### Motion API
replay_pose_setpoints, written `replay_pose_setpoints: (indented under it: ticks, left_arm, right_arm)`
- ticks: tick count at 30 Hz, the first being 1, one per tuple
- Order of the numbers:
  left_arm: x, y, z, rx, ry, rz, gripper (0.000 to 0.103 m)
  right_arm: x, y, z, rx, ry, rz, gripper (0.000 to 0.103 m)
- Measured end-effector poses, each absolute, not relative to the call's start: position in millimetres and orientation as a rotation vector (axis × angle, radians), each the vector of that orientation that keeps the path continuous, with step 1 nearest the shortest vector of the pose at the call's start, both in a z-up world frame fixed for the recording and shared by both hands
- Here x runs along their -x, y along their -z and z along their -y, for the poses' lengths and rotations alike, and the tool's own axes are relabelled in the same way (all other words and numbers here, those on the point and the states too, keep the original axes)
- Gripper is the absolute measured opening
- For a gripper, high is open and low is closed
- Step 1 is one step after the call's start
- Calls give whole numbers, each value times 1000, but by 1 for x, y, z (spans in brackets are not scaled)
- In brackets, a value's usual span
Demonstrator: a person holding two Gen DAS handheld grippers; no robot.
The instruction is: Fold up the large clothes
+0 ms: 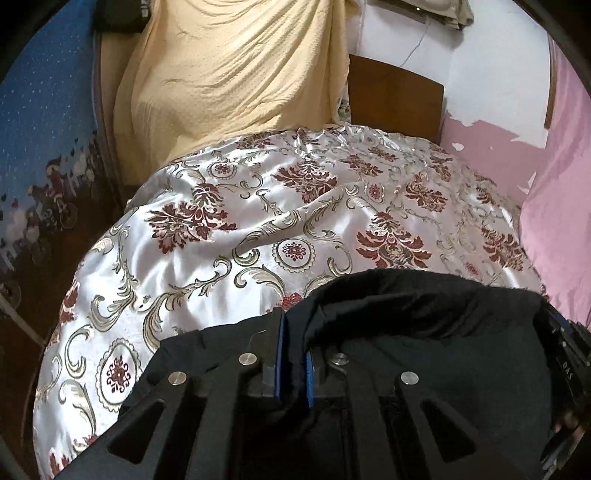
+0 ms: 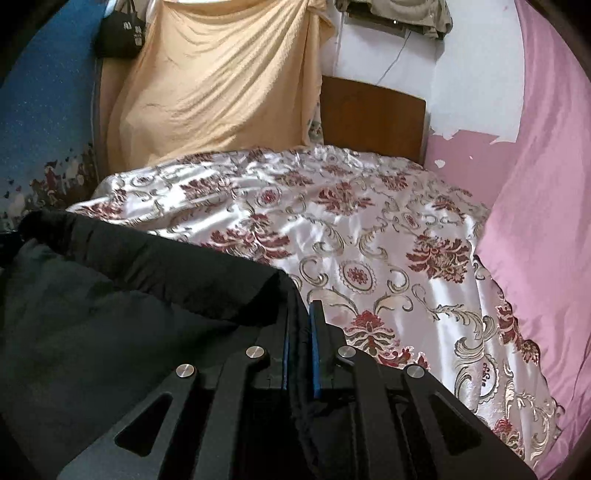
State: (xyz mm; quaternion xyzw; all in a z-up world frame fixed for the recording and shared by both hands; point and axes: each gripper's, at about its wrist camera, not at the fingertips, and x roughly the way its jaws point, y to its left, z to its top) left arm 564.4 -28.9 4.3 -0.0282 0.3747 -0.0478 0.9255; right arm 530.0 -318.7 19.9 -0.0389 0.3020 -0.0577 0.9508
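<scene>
A large black garment (image 1: 424,325) hangs between my two grippers over the near end of the bed. In the left wrist view it stretches right from my left gripper (image 1: 294,343), whose blue-padded jaws are shut on its edge. In the right wrist view the same black garment (image 2: 110,314) spreads to the left of my right gripper (image 2: 300,332), whose jaws are shut on a fold of it. The garment's lower part is hidden below both views. The other gripper's body (image 1: 565,354) shows at the right edge of the left wrist view.
The bed is covered by a shiny white bedspread (image 1: 258,229) with maroon floral patterns, also in the right wrist view (image 2: 369,240). A wooden headboard (image 2: 373,114) stands at the far end. A yellow cloth (image 1: 229,74) hangs behind, a pink sheet (image 2: 535,221) at the right, a black bag (image 2: 118,35) top left.
</scene>
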Motion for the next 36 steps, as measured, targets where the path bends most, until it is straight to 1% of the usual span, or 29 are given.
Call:
replay_pose_setpoints:
  ticks: [2,3,4,5,6,7,8,9,11,13,15,19,23,25,27,32,36]
  left_arm:
    - [-558,-9,29,55,97,-768,12]
    - [-554,-13,29,52,99,-762,16]
    - [-550,-17,30,52,106,-746,20]
    - [-547,-20,29,53,109,-733,37]
    - [-540,-28,30,54,115,-707,68]
    - [-536,-33,30,55,117,-688,82]
    - [-529,-40,30,58,118,-653,92]
    - [-518,-48,31,59,129,-613,92]
    - [-509,-55,36,37,156,-606,92]
    - [-495,-54,42,4,163,-614,93]
    - [-473,-45,45,-4,195,-608,96]
    - [-437,-16,53,-32,284,-597,98]
    - [-430,16,67,-116,313,-615,98]
    - [-441,28,74,-160,291,-643,98]
    - [-453,31,76,-169,262,-626,103]
    - [-493,31,74,-189,172,-637,103]
    - [-526,29,57,-168,81,-655,103]
  right_arm:
    - [-522,-28,318,63,100,-595,14]
    - [-516,-34,317,55,87,-585,20]
    - [-514,-37,316,55,82,-577,31]
    - [-509,-42,313,60,77,-563,37]
    - [-501,-48,309,65,66,-544,46]
    - [-496,-52,307,67,56,-536,51]
    - [-491,-56,304,68,44,-532,52]
    - [-486,-58,302,68,32,-532,55]
    - [-473,-61,298,64,7,-529,62]
    - [-457,-61,296,56,-3,-523,76]
    - [-441,-56,295,42,-9,-520,81]
    - [-411,-34,297,-9,-49,-541,83]
    - [-407,-1,294,18,-86,-581,83]
    - [-417,13,295,23,-81,-619,83]
    - [-429,21,298,28,-47,-616,83]
    - [-481,24,310,46,97,-670,83]
    - [-519,30,329,46,136,-709,83]
